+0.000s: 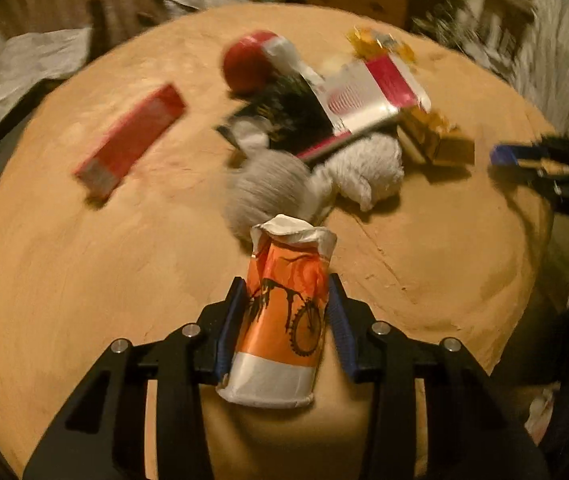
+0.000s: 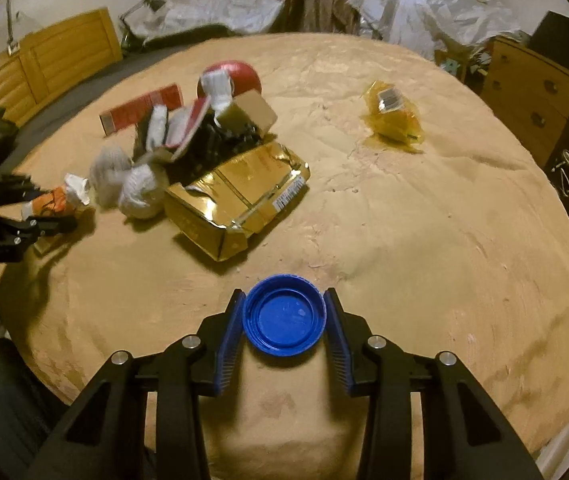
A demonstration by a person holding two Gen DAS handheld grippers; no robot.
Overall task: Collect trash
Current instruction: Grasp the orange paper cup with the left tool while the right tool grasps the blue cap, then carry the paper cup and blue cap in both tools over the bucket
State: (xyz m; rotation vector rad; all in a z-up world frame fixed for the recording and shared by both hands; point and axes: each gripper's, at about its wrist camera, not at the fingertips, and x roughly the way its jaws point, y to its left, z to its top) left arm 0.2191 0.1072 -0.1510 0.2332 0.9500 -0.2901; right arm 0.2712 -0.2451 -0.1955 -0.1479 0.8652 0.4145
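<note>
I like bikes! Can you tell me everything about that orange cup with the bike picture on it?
The orange paper cup looks like thin, crumpled cardboard. It has a black bicycle drawing on its side, a white band near its base and a squashed, torn white rim. It lies lengthwise between the fingers of the left gripper, rim pointing away, and the blue pads press its sides. Beneath it is the tan table; the grey balled-up socks sit just beyond its rim.

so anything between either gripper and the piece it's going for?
No. The left gripper has its pads against the orange paper cup, and the right gripper has the blue bottle cap directly between its fingers. The trash pile lies farther back on the table, clear of both.
</note>
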